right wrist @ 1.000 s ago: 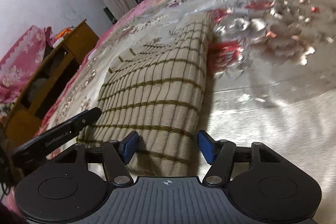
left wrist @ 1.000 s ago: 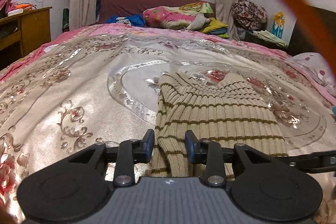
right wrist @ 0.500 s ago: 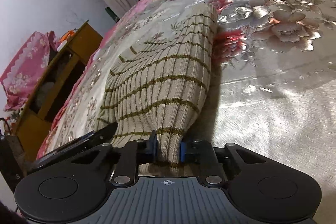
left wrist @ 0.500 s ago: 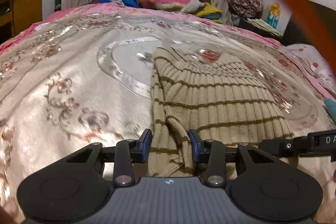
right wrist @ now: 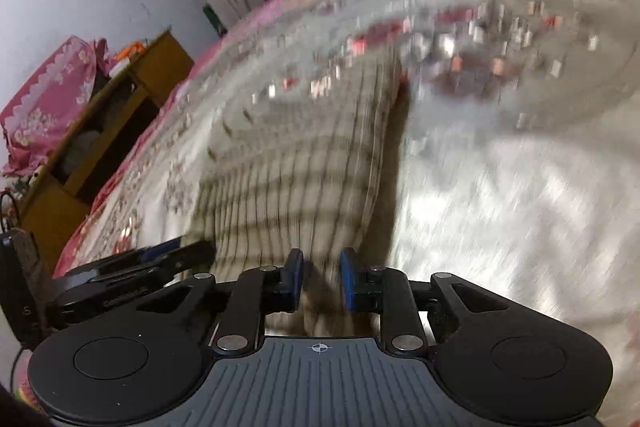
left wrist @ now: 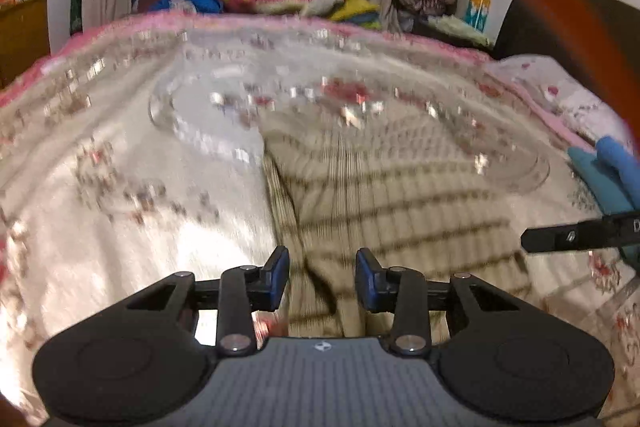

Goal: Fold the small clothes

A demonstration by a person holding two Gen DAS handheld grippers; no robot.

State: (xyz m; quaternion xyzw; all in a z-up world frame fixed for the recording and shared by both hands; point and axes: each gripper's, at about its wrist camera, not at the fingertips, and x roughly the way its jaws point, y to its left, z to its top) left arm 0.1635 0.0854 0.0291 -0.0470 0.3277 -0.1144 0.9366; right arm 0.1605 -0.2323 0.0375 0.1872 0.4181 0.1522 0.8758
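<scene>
Garment: a ribbed beige sweater [left wrist: 400, 195] with thin dark stripes is laid out on the floral bedspread [left wrist: 120, 155], its near hem bunched up at both tools.
Left gripper [left wrist: 322, 279]: held at the near left part of the hem; a raised ridge of knit is seen between the blue pads, with a gap on either side, so the jaws are judged spread, not biting.
Right gripper [right wrist: 320, 281]: pads [right wrist: 297, 279] are drawn close on a bunched fold at the sweater's [right wrist: 304, 163] near right corner; the cloth is judged to be pinched there.
Picture quality: both views are smeared by motion, so fine contact cannot be confirmed.
Step in hand: the near hem is being taken up at two points, judged as the start of a fold away from the holder, towards the far end.
Next move calls for: the left jaws to be closed on their ridge, then both corners to be lifted level and carried forward together, so the hem is laid square.
Risk: with only one side held, the knit is likely to be skewed.
</scene>
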